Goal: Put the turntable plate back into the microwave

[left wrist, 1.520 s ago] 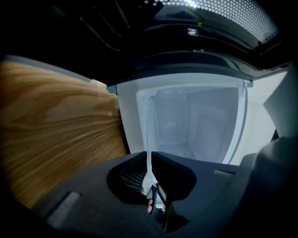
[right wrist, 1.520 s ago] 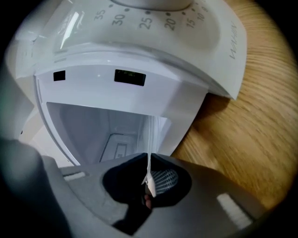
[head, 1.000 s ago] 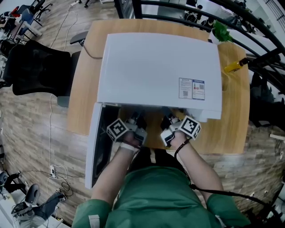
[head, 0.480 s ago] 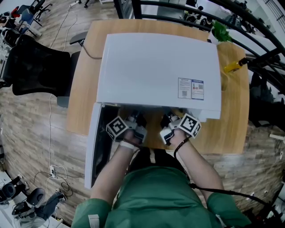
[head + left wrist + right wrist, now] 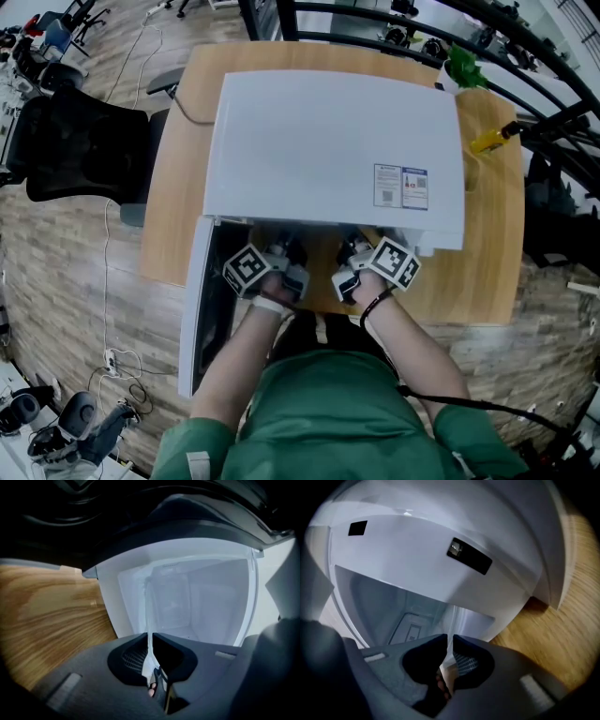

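Note:
The white microwave (image 5: pixel 328 150) stands on the wooden table with its door (image 5: pixel 197 309) swung open to the left. Both grippers reach in under its front edge. In the left gripper view the left gripper (image 5: pixel 150 637) is shut on the rim of the clear glass turntable plate (image 5: pixel 149 611), seen edge-on in front of the white cavity (image 5: pixel 201 602). The right gripper (image 5: pixel 451 639) has the plate's opposite rim (image 5: pixel 461 620) between its pads, and its jaws are opening slightly. In the head view the plate is hidden, with the left gripper (image 5: pixel 291 251) and right gripper (image 5: pixel 349 251) side by side.
The table (image 5: pixel 487 262) shows bare wood right of the microwave. A yellow object (image 5: pixel 492 141) and a green item (image 5: pixel 464 64) lie at its far right. A black office chair (image 5: pixel 80 141) stands left of the table, and cables run across the floor.
The right gripper's marker cube has rolled a little and shifted slightly left. The left gripper, microwave and door look the same.

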`<state>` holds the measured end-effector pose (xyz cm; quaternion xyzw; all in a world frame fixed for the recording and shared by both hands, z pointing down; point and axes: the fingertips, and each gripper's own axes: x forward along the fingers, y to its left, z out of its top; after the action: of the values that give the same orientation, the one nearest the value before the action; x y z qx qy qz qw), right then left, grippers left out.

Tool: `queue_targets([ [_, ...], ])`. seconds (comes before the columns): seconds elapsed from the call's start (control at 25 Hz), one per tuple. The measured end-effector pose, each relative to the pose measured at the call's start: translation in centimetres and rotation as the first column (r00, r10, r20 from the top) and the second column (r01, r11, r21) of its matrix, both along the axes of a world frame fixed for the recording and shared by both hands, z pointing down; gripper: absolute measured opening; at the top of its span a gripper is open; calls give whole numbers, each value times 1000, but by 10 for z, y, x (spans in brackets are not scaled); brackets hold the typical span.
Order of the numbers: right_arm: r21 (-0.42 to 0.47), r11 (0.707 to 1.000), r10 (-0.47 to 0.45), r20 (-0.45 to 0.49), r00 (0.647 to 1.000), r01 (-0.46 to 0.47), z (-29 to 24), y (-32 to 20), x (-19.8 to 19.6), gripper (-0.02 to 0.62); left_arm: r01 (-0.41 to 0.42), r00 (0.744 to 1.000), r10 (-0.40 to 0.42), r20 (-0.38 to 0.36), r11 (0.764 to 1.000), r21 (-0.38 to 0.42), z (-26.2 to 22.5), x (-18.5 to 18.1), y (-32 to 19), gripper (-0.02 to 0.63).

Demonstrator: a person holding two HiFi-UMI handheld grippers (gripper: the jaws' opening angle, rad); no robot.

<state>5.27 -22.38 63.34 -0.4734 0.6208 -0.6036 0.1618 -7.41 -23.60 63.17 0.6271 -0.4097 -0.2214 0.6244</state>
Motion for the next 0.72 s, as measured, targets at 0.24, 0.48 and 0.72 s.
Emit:
queue_targets([
  [0.24, 17, 1000, -16, -19, 1000, 16, -3, 2, -3, 89, 2, 1000, -2, 11, 1000, 0, 1, -2, 5, 57],
  [0.48, 2, 1000, -16, -14, 1000, 16, 1, 9, -5, 87, -12, 1000, 12, 7, 1000, -19, 7, 0, 14, 67],
  [0.72, -1, 1000, -16, -10, 1000, 16, 4, 14, -5, 63, -39, 999, 39, 1, 999, -24, 9, 7, 20, 67],
])
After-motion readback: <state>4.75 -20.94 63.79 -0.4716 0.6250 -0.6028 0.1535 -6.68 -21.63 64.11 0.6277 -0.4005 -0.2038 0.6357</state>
